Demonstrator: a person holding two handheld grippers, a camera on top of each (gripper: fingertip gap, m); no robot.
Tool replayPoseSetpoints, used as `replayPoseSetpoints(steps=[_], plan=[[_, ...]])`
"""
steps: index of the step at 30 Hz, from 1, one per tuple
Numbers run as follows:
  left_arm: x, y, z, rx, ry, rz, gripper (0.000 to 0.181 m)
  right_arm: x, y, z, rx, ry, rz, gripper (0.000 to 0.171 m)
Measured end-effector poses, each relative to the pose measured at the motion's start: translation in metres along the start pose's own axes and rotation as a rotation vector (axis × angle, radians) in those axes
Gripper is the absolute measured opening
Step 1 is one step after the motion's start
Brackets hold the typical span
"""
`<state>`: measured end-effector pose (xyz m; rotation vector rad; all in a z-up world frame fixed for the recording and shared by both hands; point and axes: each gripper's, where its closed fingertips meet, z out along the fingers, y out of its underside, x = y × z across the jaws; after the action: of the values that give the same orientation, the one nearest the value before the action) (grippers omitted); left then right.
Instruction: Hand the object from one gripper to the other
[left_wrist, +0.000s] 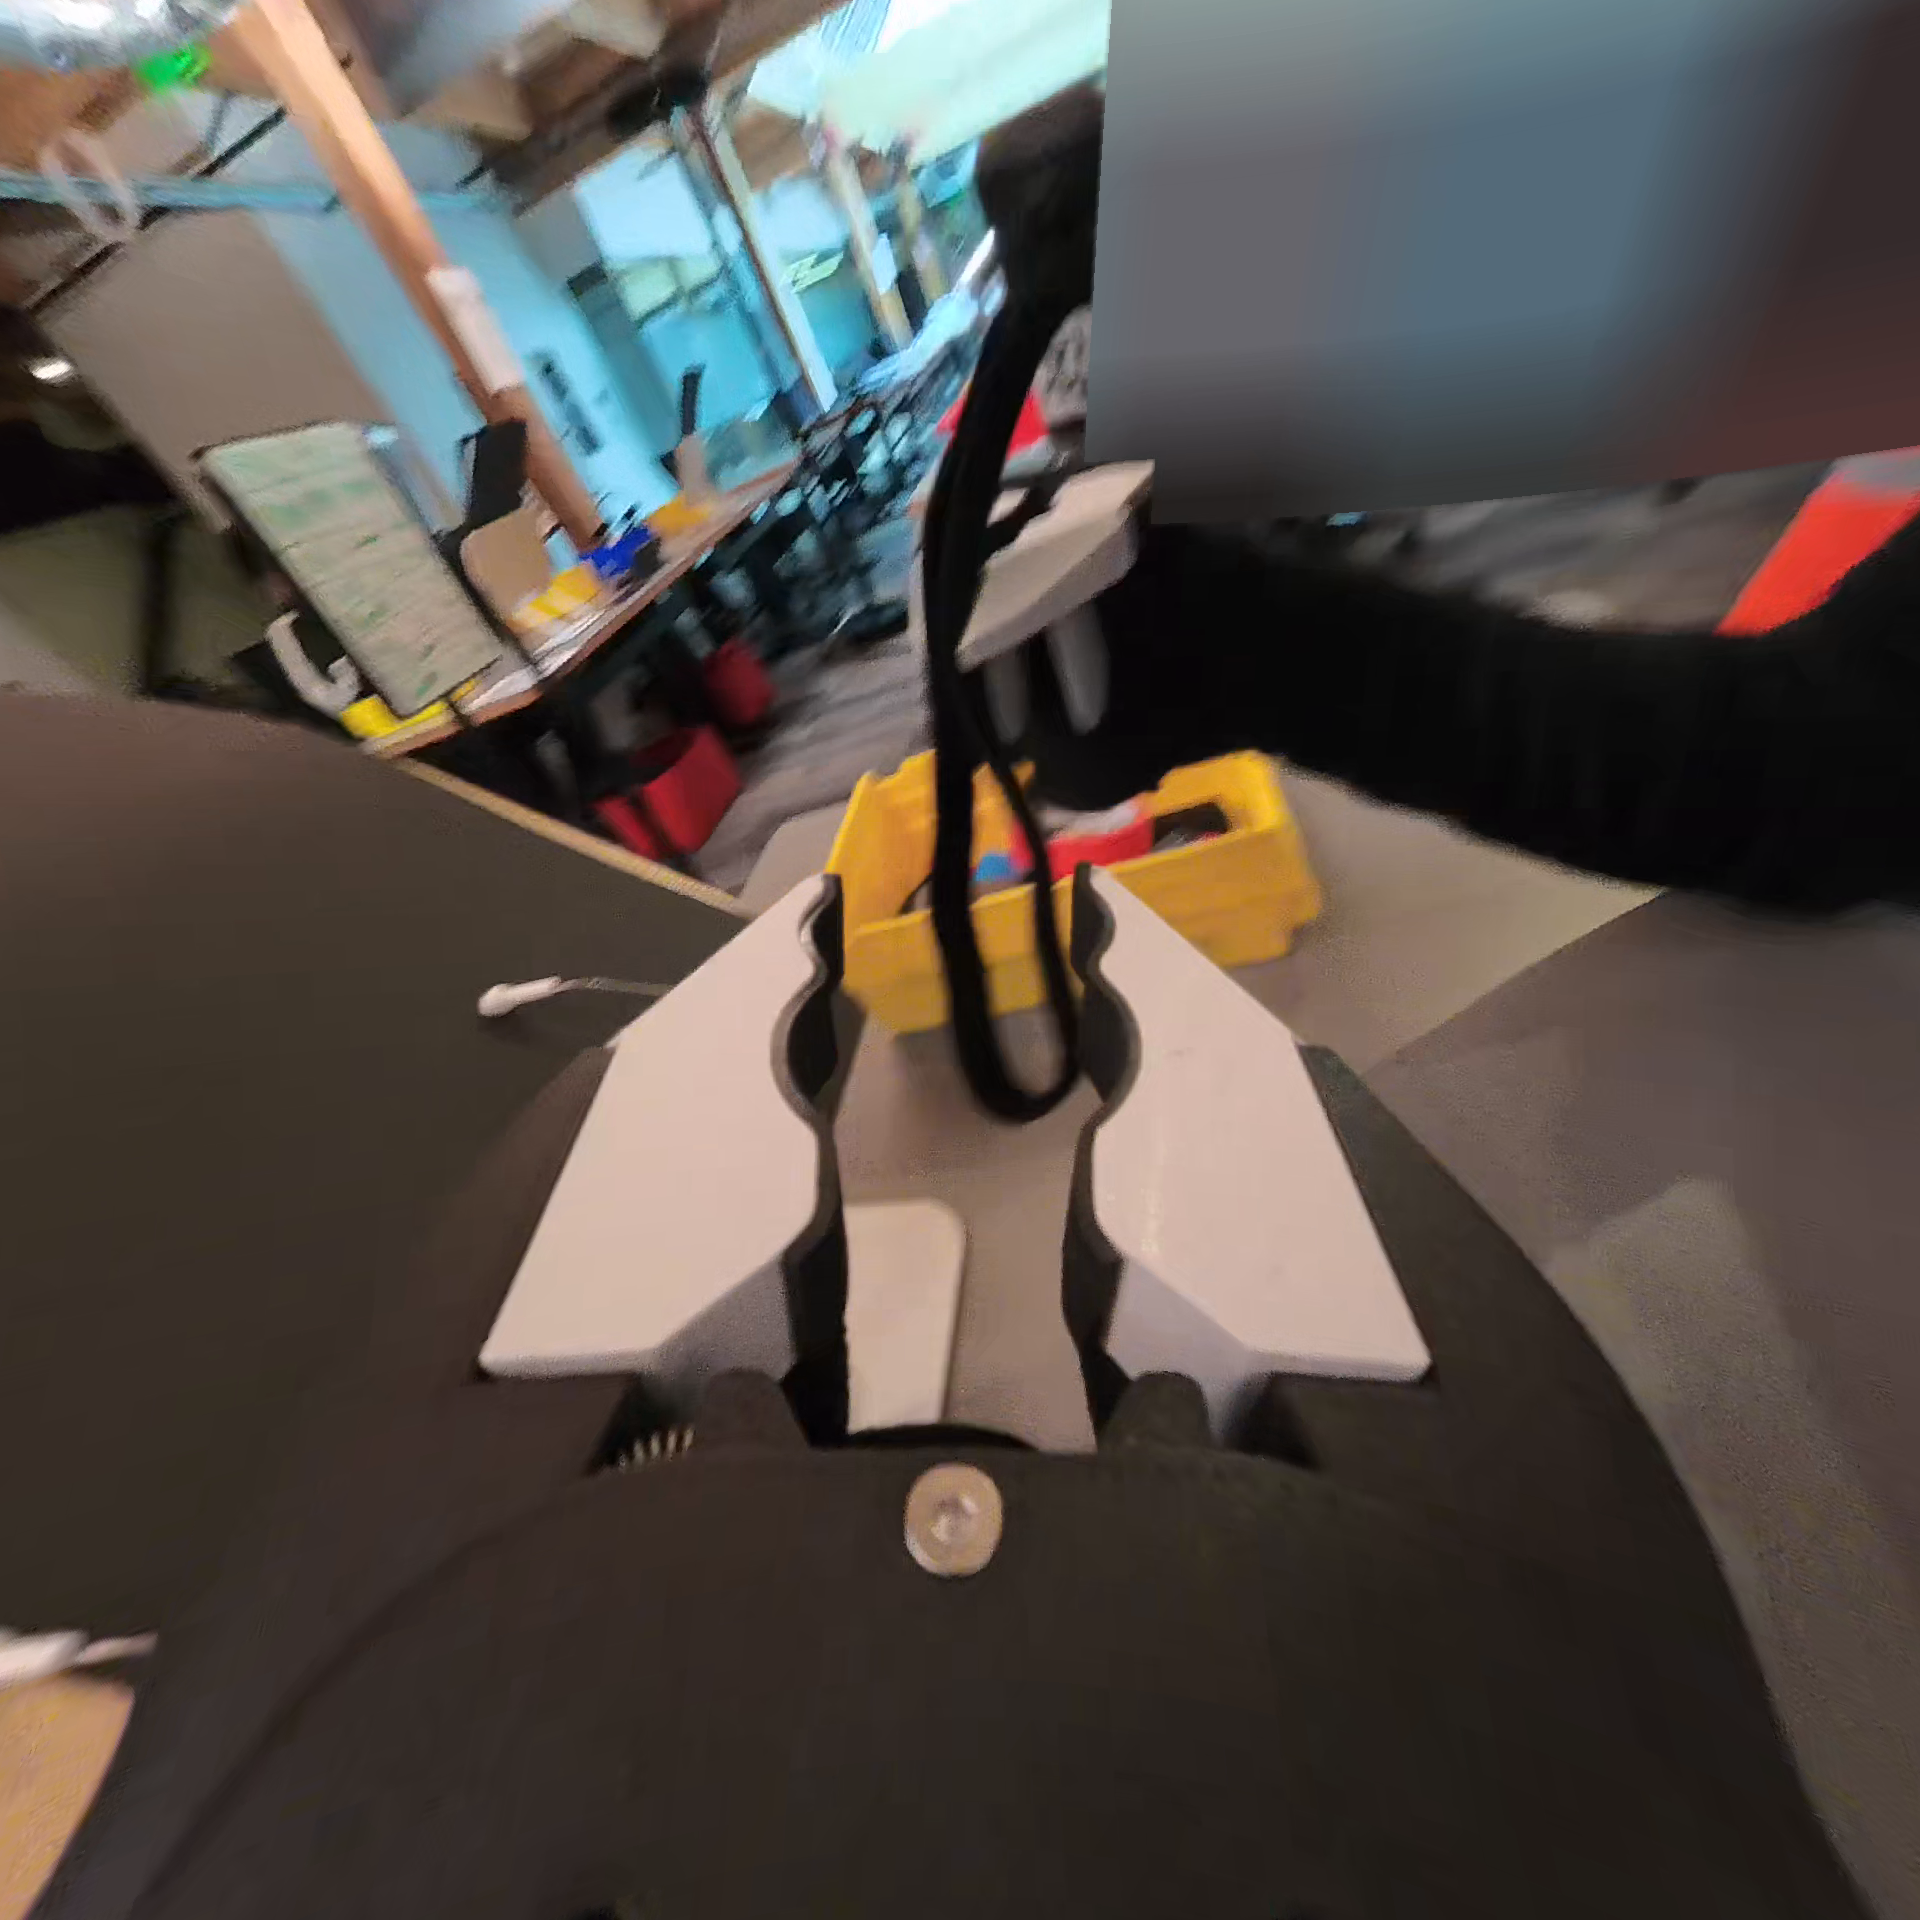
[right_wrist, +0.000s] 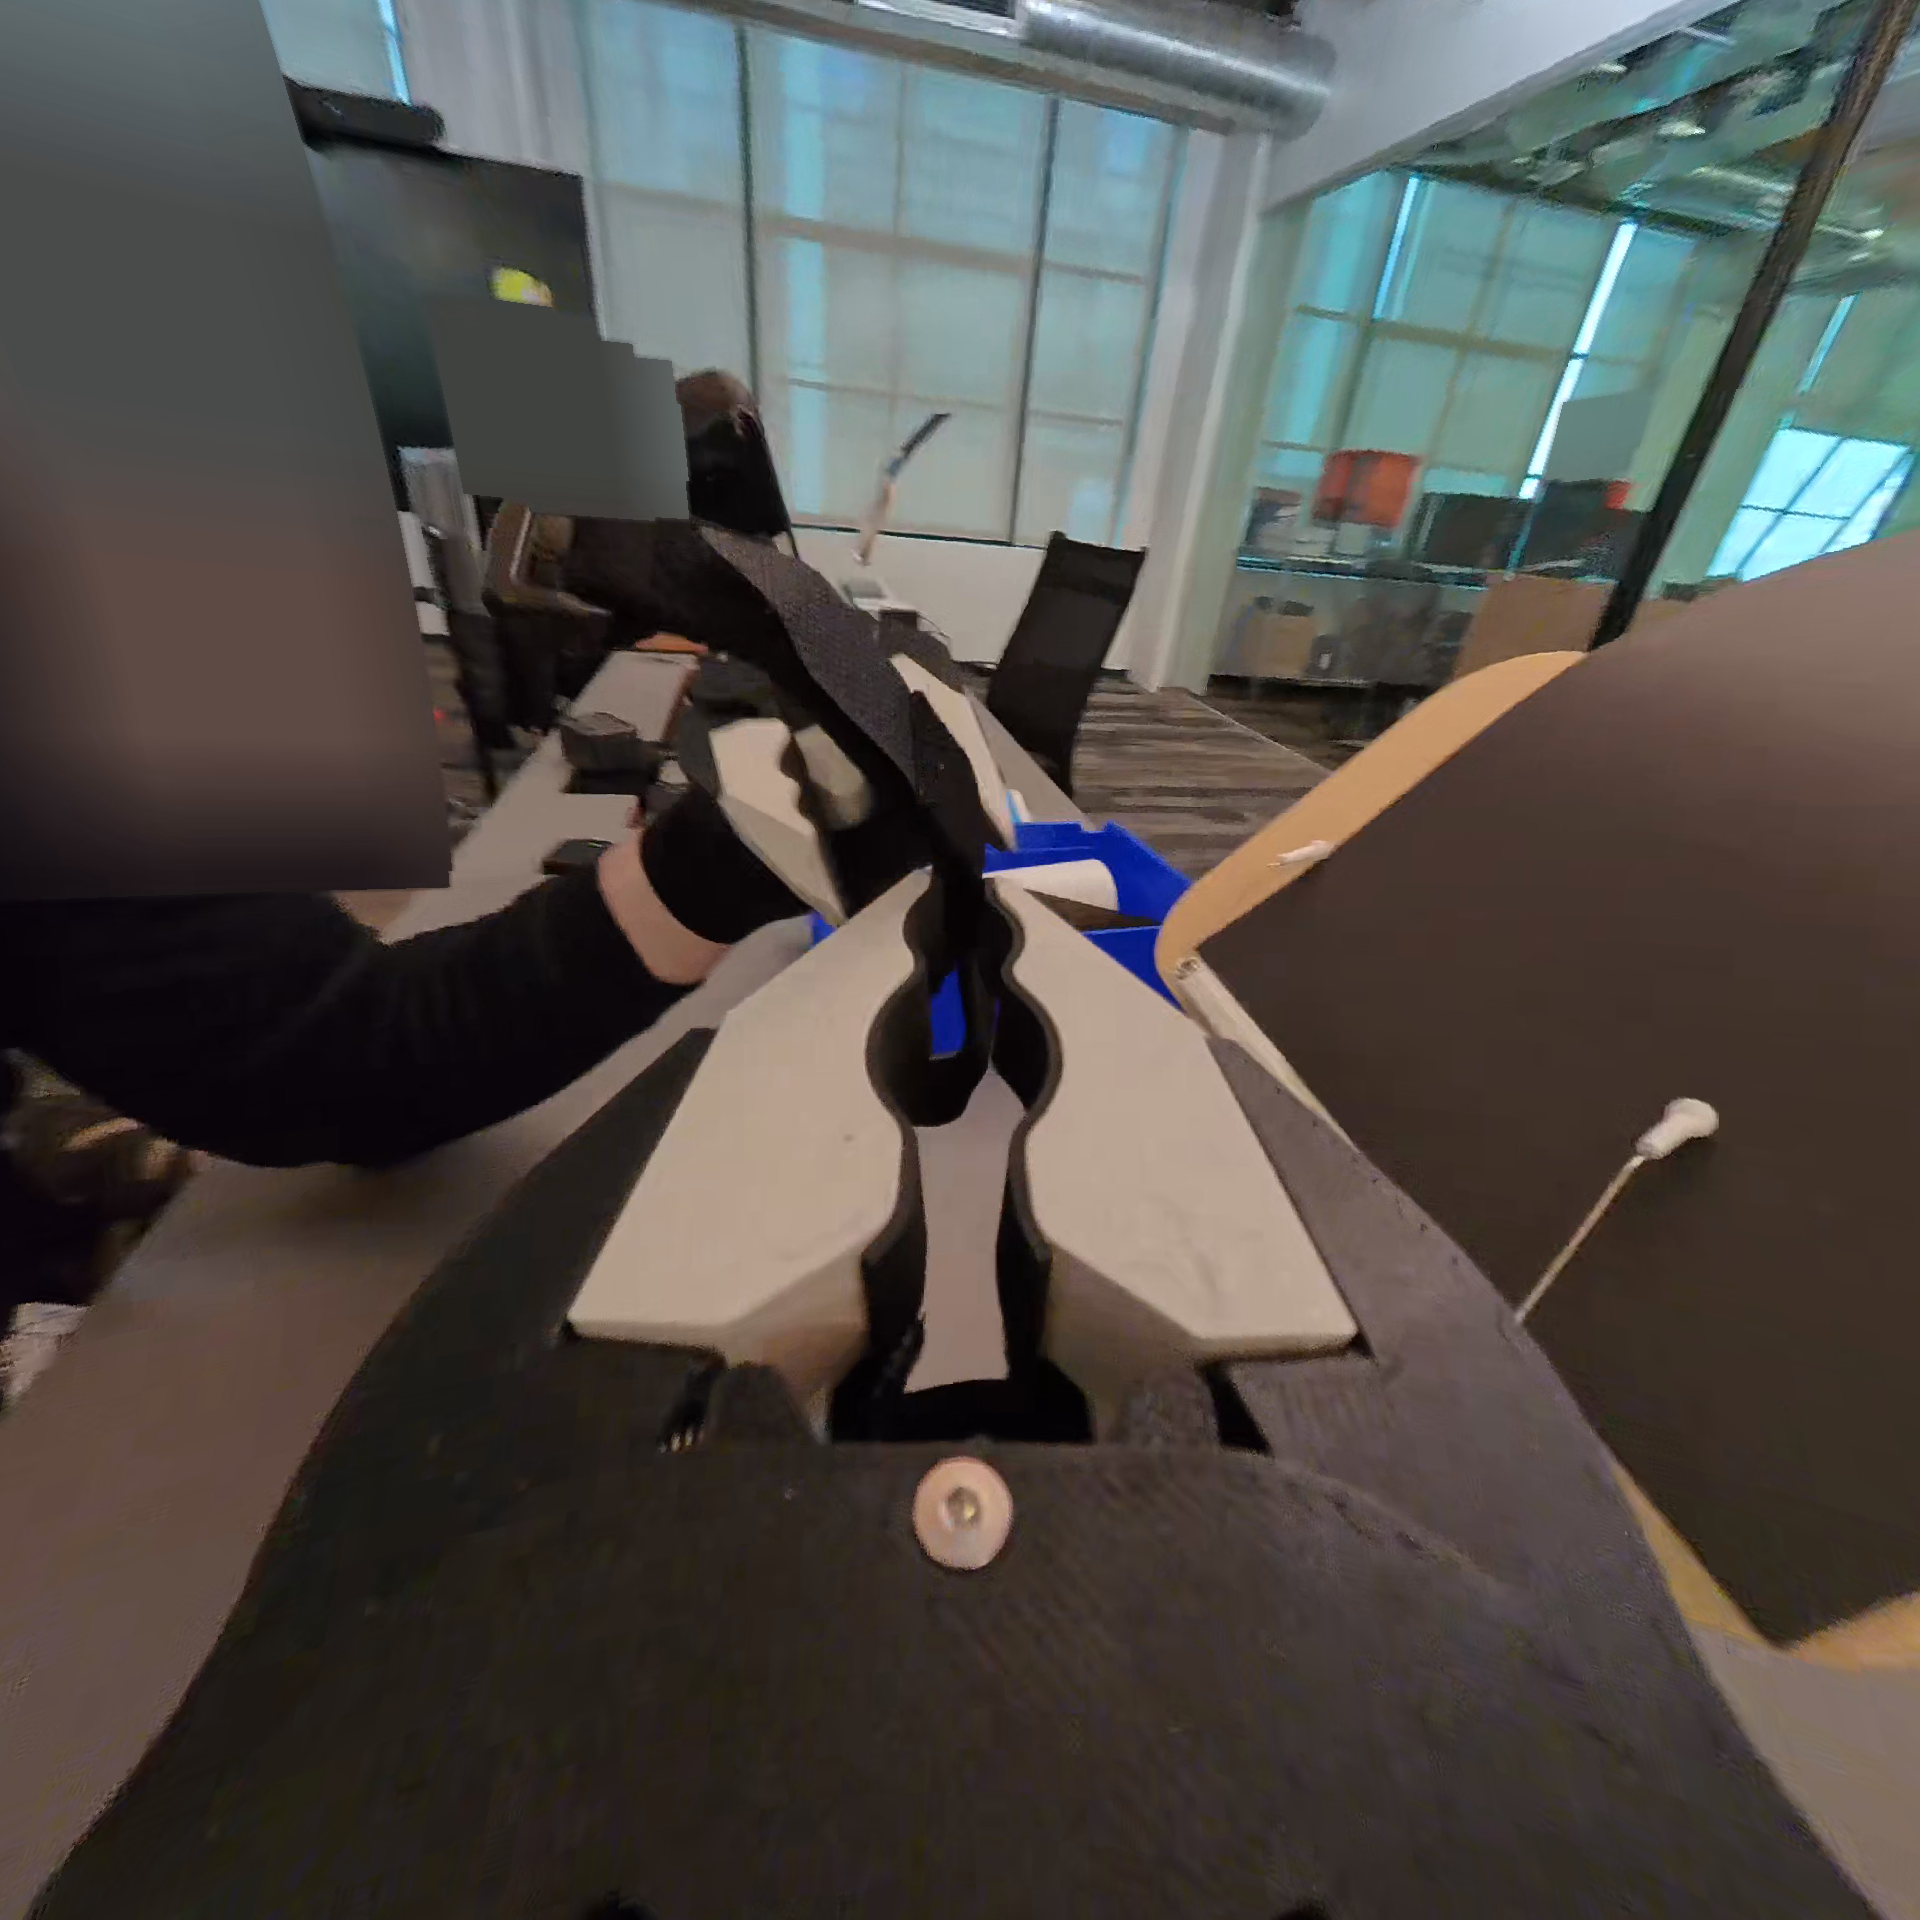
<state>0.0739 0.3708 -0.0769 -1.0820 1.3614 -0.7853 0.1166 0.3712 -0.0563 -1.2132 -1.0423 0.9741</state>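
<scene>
A black fabric strap (right_wrist: 831, 644) is the object. My right gripper (right_wrist: 961, 894) is shut on it near its lower end, and the strap runs up and to the left over the left gripper (right_wrist: 904, 831) beyond. In the left wrist view the strap (left_wrist: 961, 727) hangs as a long loop from the right gripper (left_wrist: 1039, 675) above. The bottom of the loop sits between the open jaws of my left gripper (left_wrist: 954, 899), close to the right finger (left_wrist: 1195, 1143). The left jaws are not closed on it.
A yellow bin (left_wrist: 1226, 894) with small items stands on the grey table (left_wrist: 1455, 997) behind the left gripper. A blue bin (right_wrist: 1122, 883) lies behind the right gripper. Dark boards (left_wrist: 260, 987) (right_wrist: 1610, 1039) flank both sides. A black-sleeved arm (left_wrist: 1558, 727) reaches across. The grippers' ends are close to 6 cm from one another.
</scene>
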Motion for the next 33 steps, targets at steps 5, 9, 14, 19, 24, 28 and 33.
replayPoseSetpoints(steps=[5,9,14,19,24,28,33], plan=[[-0.004,0.027,0.017,-0.084,0.000,-0.035,0.041,-0.025,0.000,-0.008,-0.006,-0.189,0.105,0.001],[-0.009,0.054,0.029,-0.205,-0.062,0.074,0.039,-0.044,-0.004,-0.013,0.013,-0.318,0.152,0.001],[0.009,0.053,0.050,-0.212,-0.050,0.245,0.064,-0.033,-0.006,-0.016,0.043,-0.304,0.233,0.001],[0.019,0.028,0.058,-0.140,-0.101,0.364,0.073,-0.009,0.004,-0.020,0.044,-0.239,0.326,0.001],[0.022,-0.001,0.059,-0.087,-0.217,0.535,0.079,0.003,0.018,-0.018,0.016,-0.204,0.403,0.001],[0.038,-0.014,0.064,-0.083,-0.230,0.663,0.058,0.003,0.030,-0.012,-0.025,-0.209,0.435,0.002],[0.058,-0.008,0.071,-0.142,-0.147,0.709,0.008,0.000,0.035,-0.008,-0.049,-0.219,0.434,0.002]])
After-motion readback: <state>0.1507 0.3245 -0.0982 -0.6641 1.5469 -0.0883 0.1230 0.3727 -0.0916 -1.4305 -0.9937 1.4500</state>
